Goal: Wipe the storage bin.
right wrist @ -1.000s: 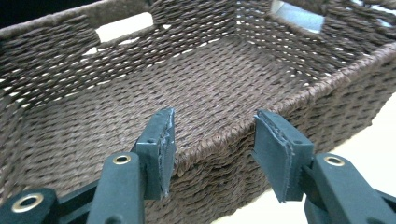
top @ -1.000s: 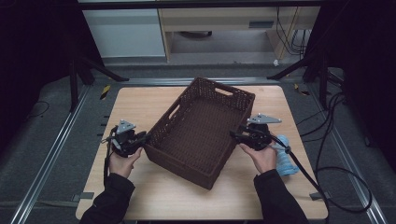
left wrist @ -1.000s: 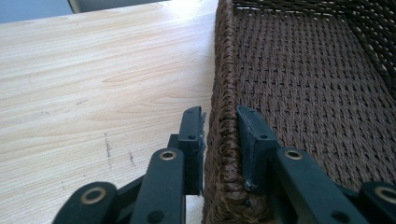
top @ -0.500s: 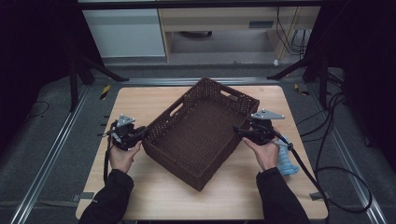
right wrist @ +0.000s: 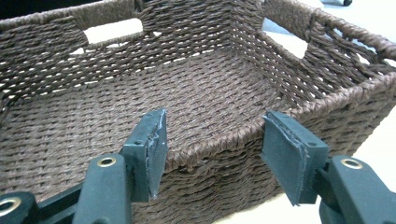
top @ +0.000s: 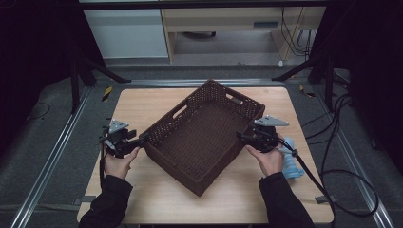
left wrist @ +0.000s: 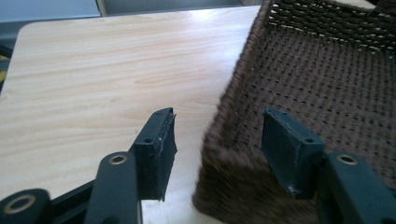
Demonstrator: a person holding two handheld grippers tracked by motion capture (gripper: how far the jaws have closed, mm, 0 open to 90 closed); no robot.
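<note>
High view: the woven basket [top: 202,135] sits skewed across the middle of the table [top: 142,102], and I've got a gripper at each long side. My left gripper [top: 140,140] has just been opening; its jaws stand wide with the basket's corner rim between them, pads off it. My right gripper [top: 242,137] gapes wide around the opposite rim, not pressing either. To do this well, I'd draw both straight back, clear of the weave, without nudging the basket.
</note>
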